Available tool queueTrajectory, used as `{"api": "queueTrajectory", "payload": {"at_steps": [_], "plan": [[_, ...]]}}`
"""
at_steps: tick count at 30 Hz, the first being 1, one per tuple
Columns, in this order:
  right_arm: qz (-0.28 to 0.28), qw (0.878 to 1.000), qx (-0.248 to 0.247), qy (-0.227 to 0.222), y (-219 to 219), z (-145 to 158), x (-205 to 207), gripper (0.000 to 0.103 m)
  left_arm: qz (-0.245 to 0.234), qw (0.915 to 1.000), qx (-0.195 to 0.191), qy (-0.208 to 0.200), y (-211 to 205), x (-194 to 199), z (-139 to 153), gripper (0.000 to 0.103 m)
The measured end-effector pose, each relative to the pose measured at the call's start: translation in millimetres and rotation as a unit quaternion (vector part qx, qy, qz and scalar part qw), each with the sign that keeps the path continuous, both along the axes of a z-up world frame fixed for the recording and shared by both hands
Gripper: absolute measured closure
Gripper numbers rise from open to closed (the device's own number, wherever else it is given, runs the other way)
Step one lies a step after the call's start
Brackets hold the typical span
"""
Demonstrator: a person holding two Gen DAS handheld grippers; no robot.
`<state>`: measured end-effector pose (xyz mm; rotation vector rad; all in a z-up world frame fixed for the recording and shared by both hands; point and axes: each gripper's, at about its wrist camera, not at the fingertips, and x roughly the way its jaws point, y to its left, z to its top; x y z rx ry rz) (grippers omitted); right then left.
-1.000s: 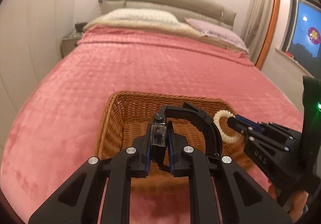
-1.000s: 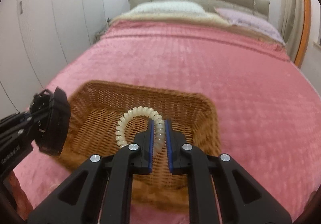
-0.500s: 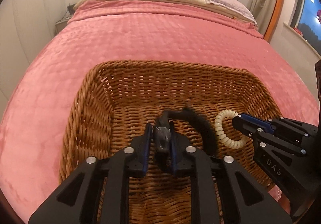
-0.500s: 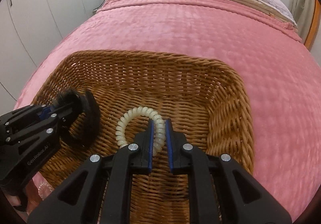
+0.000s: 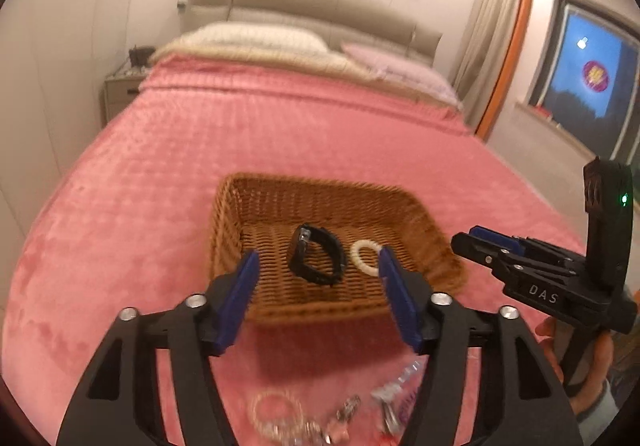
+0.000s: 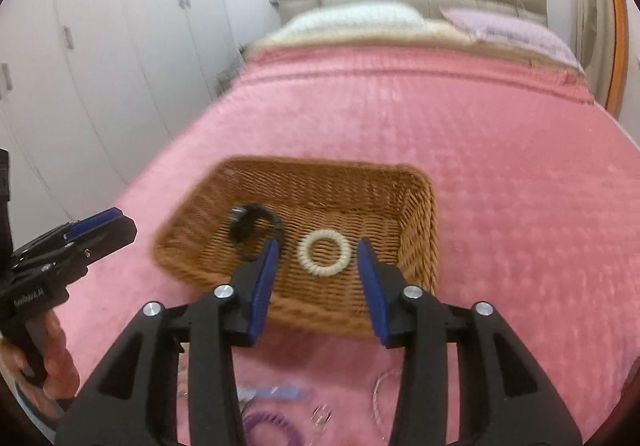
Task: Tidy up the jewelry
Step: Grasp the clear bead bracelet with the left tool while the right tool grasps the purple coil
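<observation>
A wicker basket (image 5: 416,222) (image 6: 420,214) sits on the pink bedspread. Inside it lie a black watch (image 5: 318,256) (image 6: 254,224) and a cream beaded bracelet (image 5: 366,258) (image 6: 324,252), side by side and apart. My left gripper (image 5: 318,286) is open and empty, held above the basket's near edge. My right gripper (image 6: 318,278) is open and empty, also back over the near edge. Each gripper shows in the other's view, the right one (image 5: 468,242) and the left one (image 6: 116,226).
Several loose jewelry pieces lie on the bedspread in front of the basket: a clear beaded bracelet (image 5: 276,412), small clips (image 5: 348,408), a purple coil (image 6: 272,426) and a thin chain (image 6: 380,398). Pillows (image 5: 256,38), nightstand (image 5: 120,90) and wardrobe (image 6: 100,46) are far off.
Both grippers opened, dropping the watch and the cream bracelet into the basket, then pulled back and up away from it.
</observation>
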<state>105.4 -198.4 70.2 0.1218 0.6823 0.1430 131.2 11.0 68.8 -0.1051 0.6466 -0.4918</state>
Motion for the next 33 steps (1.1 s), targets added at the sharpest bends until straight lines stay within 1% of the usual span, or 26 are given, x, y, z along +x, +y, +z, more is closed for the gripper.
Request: {"api": "queueTrajectory", "payload": {"at_steps": [1,2,5,8,11,13,15,18,22,24,28,29,30,33], "plan": [[0.002,1.000,-0.002,-0.013,4,5,-13,0.065,0.001,0.9999,-0.006,-0.009,4,-10,4,0.035],[0.001,1.000,-0.006,-0.025,7,8,-27,0.065,0.001,0.9998,-0.013,-0.016,11,-20,7,0.033],[-0.001,0.999,-0.011,-0.053,14,11,-58,0.065,0.006,0.9989,-0.027,-0.037,28,-52,11,0.032],[-0.007,0.997,-0.020,-0.074,21,4,-85,0.065,0.014,0.9983,-0.031,-0.048,41,-72,9,0.032],[-0.017,0.997,-0.032,-0.075,27,-10,-102,0.065,0.022,0.9978,-0.037,-0.051,53,-87,2,0.032],[-0.020,0.997,-0.031,-0.067,29,-20,-109,0.065,0.029,0.9978,-0.042,-0.042,60,-91,-7,0.032],[-0.024,0.998,-0.032,-0.049,30,-38,-110,0.065,0.033,0.9980,-0.046,-0.029,66,-91,-17,0.032],[-0.026,0.999,-0.028,-0.020,29,-63,-110,0.065,0.042,0.9984,-0.039,-0.004,68,-84,-37,0.032],[-0.026,0.999,-0.022,0.011,30,-87,-111,0.065,0.046,0.9980,-0.028,0.032,69,-73,-65,0.032],[-0.024,0.999,-0.025,0.021,31,-95,-110,0.065,0.047,0.9973,-0.021,0.053,66,-65,-78,0.033],[-0.017,0.999,-0.028,0.032,36,-97,-104,0.065,0.036,0.9946,-0.018,0.095,63,-46,-96,0.033],[-0.015,0.999,-0.031,0.039,37,-100,-102,0.069,0.032,0.9938,-0.018,0.105,61,-41,-100,0.035],[-0.013,0.998,-0.032,0.048,39,-103,-100,0.070,0.026,0.9926,-0.019,0.117,60,-35,-104,0.038],[-0.009,0.997,-0.032,0.063,40,-111,-95,0.070,0.024,0.9892,-0.019,0.144,58,-23,-118,0.039]]}}
